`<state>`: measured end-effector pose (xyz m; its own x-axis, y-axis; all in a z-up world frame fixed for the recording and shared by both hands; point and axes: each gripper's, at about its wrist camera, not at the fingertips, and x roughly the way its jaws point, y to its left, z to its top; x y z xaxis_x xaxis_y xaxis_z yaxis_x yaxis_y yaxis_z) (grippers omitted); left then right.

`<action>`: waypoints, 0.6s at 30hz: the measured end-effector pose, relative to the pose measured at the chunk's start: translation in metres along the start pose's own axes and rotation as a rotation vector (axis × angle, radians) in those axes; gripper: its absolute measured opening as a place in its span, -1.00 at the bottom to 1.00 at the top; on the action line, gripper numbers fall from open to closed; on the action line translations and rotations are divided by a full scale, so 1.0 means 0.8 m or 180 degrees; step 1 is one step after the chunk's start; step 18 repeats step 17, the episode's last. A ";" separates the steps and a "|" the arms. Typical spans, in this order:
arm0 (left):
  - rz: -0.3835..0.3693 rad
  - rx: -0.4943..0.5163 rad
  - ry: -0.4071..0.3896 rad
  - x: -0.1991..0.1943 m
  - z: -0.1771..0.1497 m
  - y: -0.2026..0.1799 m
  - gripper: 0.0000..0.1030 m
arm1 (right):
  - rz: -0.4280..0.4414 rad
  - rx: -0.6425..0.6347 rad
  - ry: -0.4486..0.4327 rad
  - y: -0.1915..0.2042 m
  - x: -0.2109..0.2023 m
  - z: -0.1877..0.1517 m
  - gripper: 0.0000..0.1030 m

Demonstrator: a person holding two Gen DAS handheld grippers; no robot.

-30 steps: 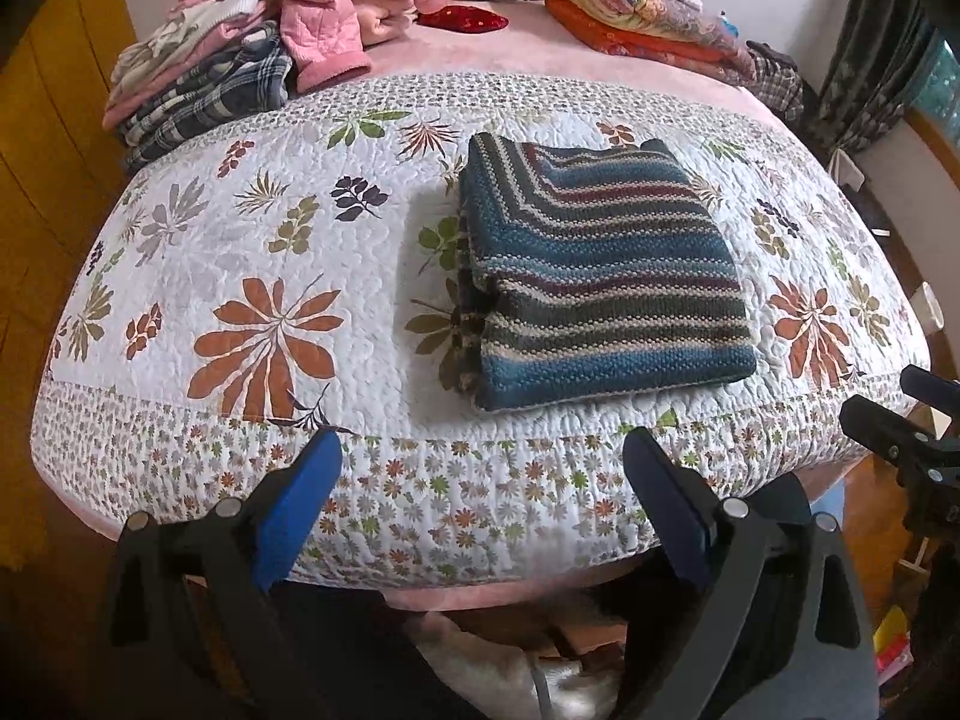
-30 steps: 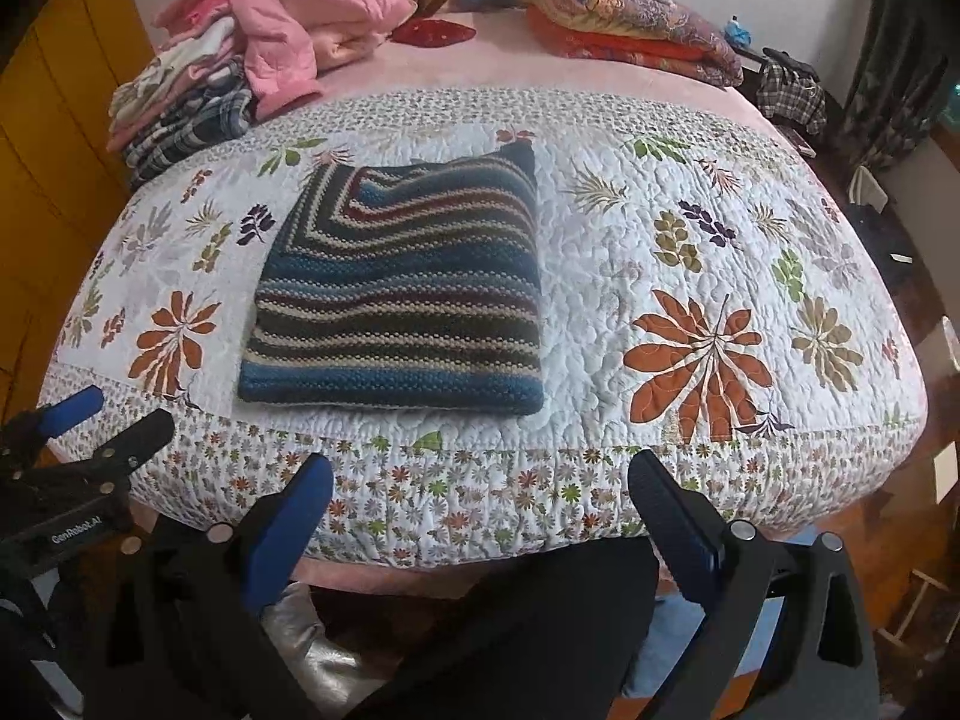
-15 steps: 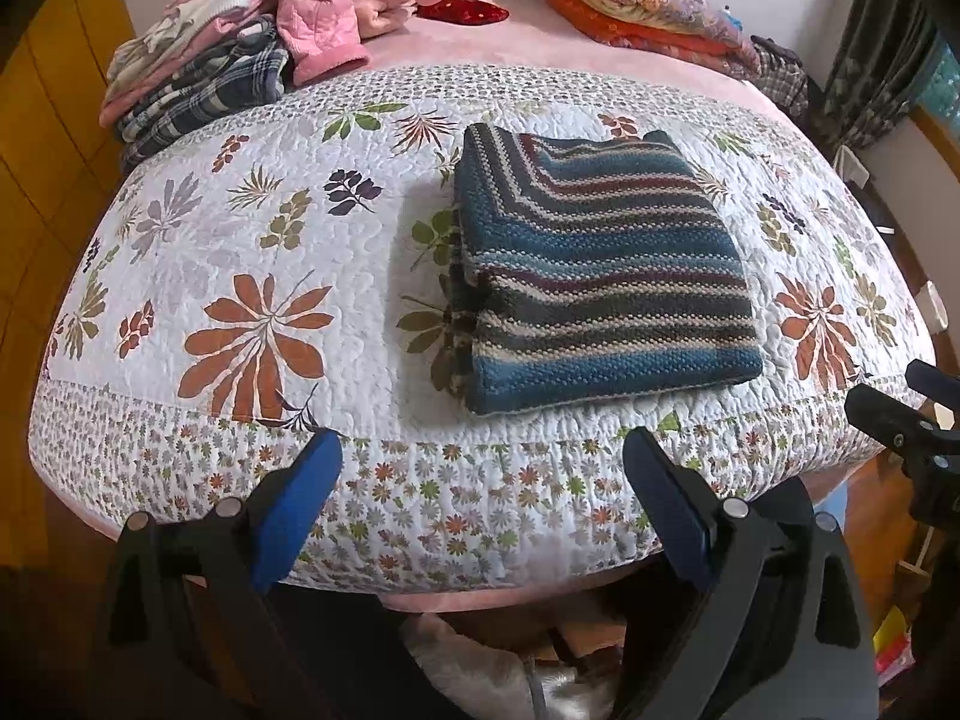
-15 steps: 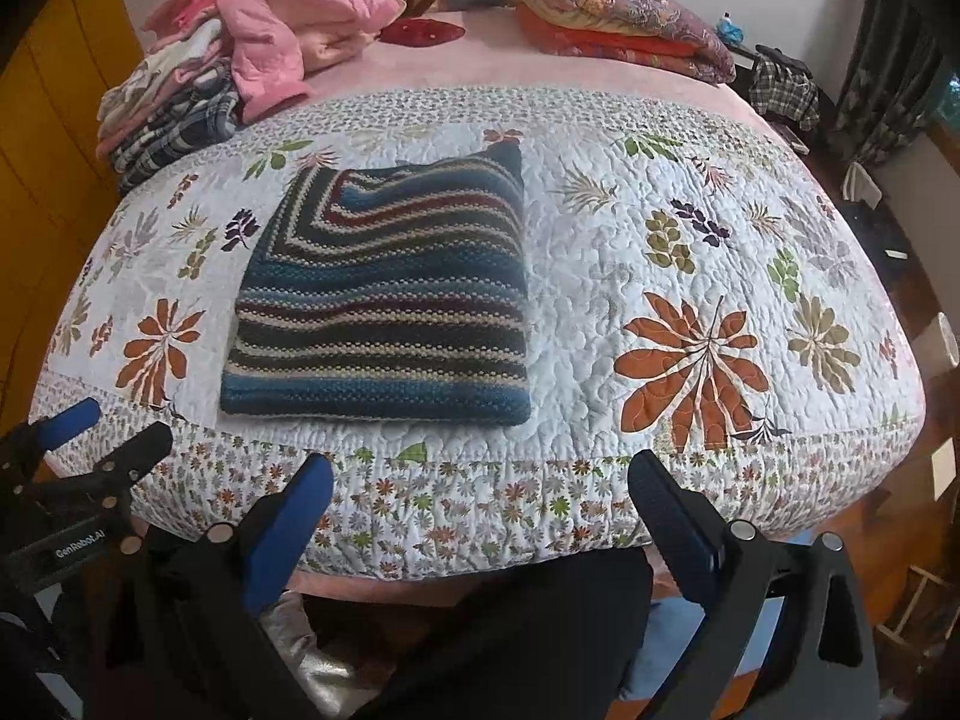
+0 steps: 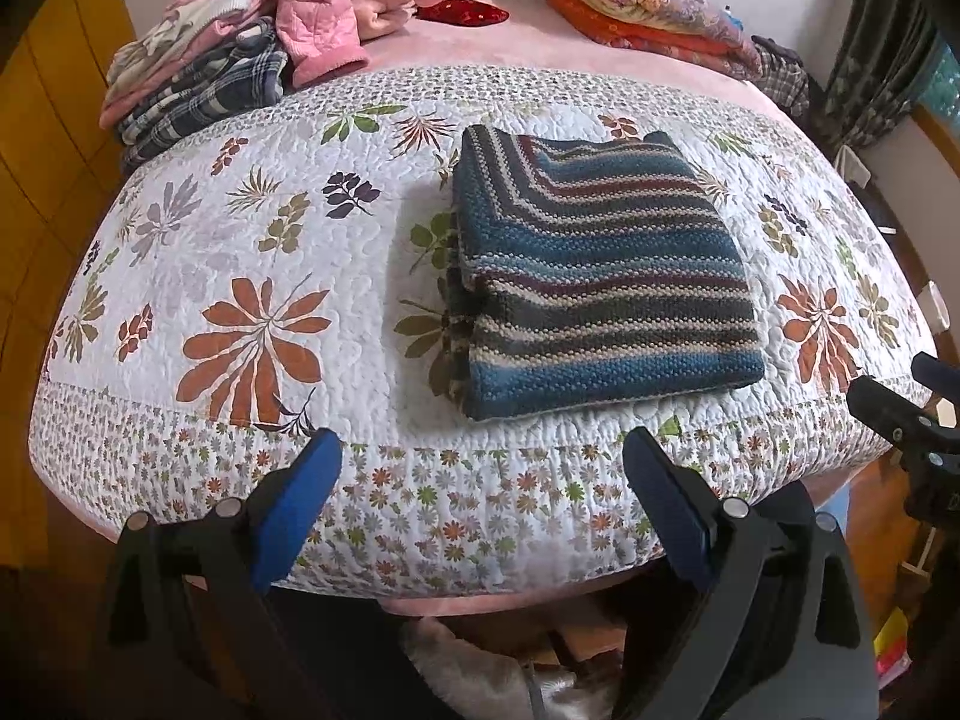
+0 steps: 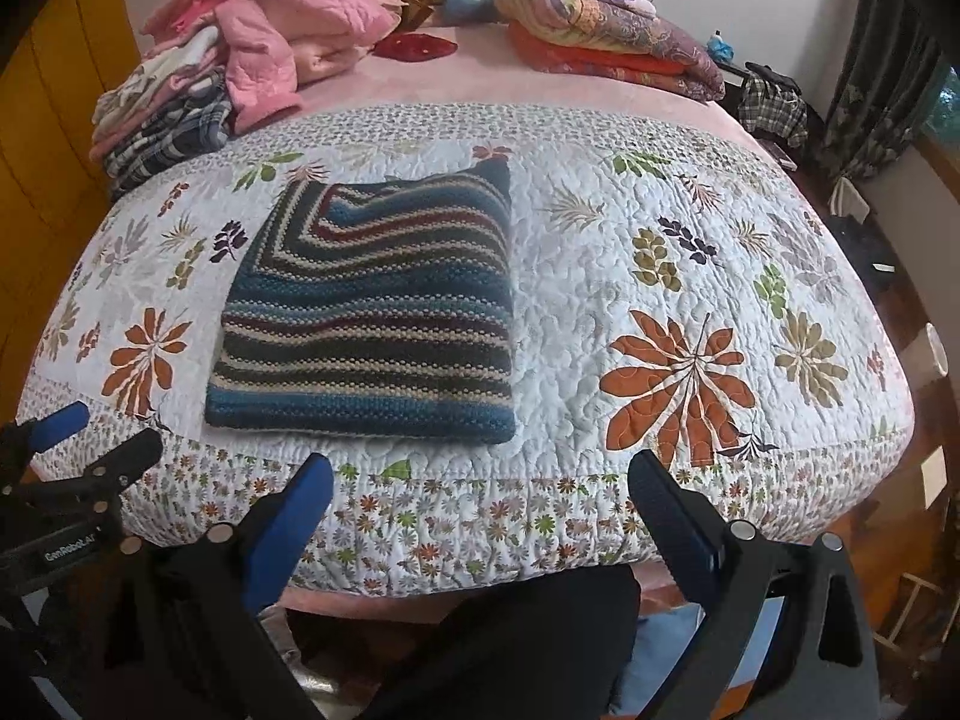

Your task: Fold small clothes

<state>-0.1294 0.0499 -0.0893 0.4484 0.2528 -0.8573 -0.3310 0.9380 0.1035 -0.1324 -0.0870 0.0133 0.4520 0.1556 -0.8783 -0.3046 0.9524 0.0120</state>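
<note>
Both grippers (image 5: pixel 480 468) (image 6: pixel 480 492) nearer folded sweater (image 5: pixel 600 276)

Soft even daylight, sharp centre, dark corners (fisheye bulge)

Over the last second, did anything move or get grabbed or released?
Only the viewpoints drifted slightly: both cameras edged toward the bed. Nothing was gripped or released. The left gripper and right gripper stay open and empty, and the folded striped sweater lies unchanged on the floral quilt.

Floral quilt (image 5: pixel 252 252) covers the bed, yellow wall (image 6: pixel 42 138) at left, dark curtains (image 6: pixel 876 102) right, wooden floor (image 6: pixel 900 546) below.
</note>
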 end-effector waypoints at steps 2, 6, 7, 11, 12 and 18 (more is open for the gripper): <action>0.0004 0.0002 -0.0008 0.000 0.000 -0.002 0.83 | 0.0013 0.0019 0.0011 -0.002 0.001 0.000 0.92; 0.0003 -0.0008 -0.0013 0.000 0.000 -0.003 0.83 | 0.0022 0.0042 0.0035 -0.004 0.003 0.000 0.92; 0.0003 -0.0011 -0.0012 0.000 0.000 -0.003 0.83 | 0.0021 0.0038 0.0041 -0.005 0.004 0.000 0.92; 0.0002 0.0001 -0.0011 0.000 0.000 -0.004 0.83 | -0.0007 0.0045 0.0074 -0.005 0.007 -0.001 0.92; 0.0004 0.0007 -0.0010 0.000 0.001 -0.004 0.83 | -0.0013 0.0049 0.0076 -0.005 0.007 -0.001 0.92; 0.0007 0.0013 -0.0002 0.002 0.002 -0.007 0.83 | -0.0013 0.0067 0.0088 -0.008 0.008 0.001 0.92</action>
